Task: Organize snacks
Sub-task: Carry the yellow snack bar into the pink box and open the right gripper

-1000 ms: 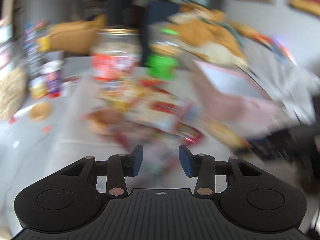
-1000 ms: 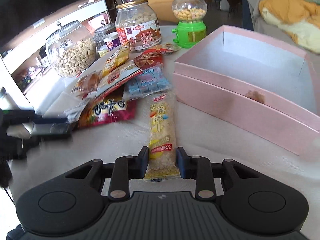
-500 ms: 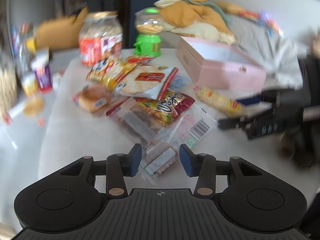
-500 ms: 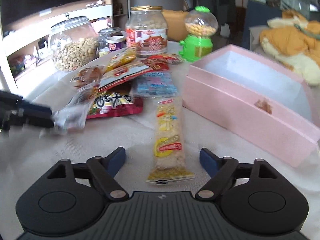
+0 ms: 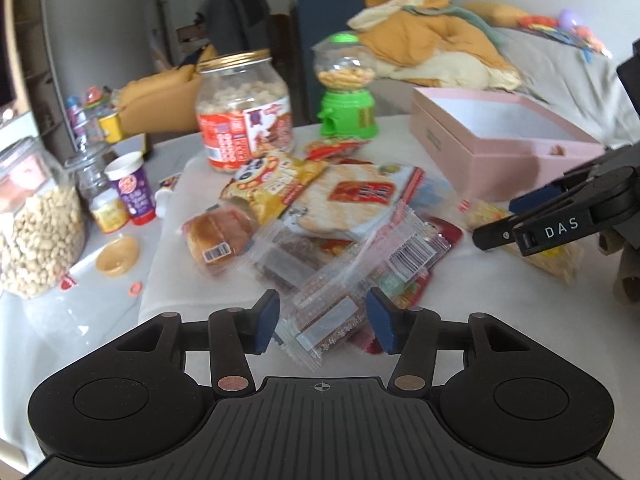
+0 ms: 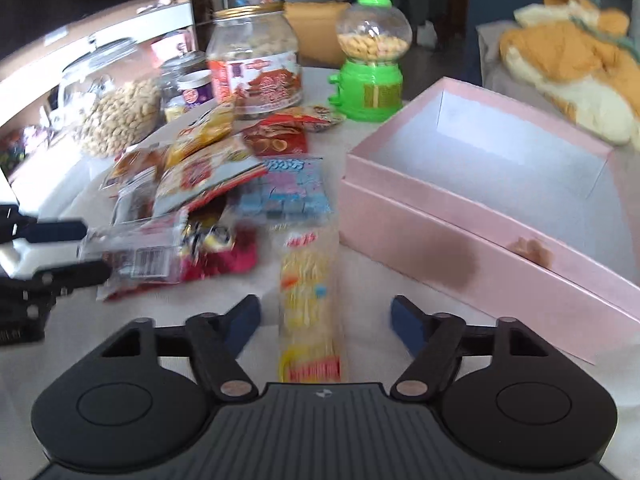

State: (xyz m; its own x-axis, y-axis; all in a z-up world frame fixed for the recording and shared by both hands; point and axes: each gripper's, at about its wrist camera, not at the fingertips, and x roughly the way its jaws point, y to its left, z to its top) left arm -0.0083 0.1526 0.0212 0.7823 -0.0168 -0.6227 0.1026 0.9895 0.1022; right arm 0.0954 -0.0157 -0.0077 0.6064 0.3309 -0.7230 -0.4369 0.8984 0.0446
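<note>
A pile of snack packets (image 5: 344,208) lies on the white table, left of an open pink box (image 5: 492,140). My left gripper (image 5: 322,322) is open, its fingers on either side of a clear packet of brown bars (image 5: 328,320) at the pile's near edge, not touching it. My right gripper (image 6: 326,324) is open wide over a long yellow snack packet (image 6: 310,300) lying beside the pink box (image 6: 480,208). The right gripper also shows in the left wrist view (image 5: 516,220), above that yellow packet (image 5: 536,256).
A big red-label jar (image 5: 244,108), a green candy dispenser (image 5: 346,88), a glass peanut jar (image 5: 36,236), a purple cup (image 5: 134,188) and small lids stand behind and left of the pile. A bread roll packet (image 5: 220,232) lies at its left.
The right gripper opened and let go of the yellow packet, which now lies on the table. The left gripper swung in and down to the clear bar packet.
</note>
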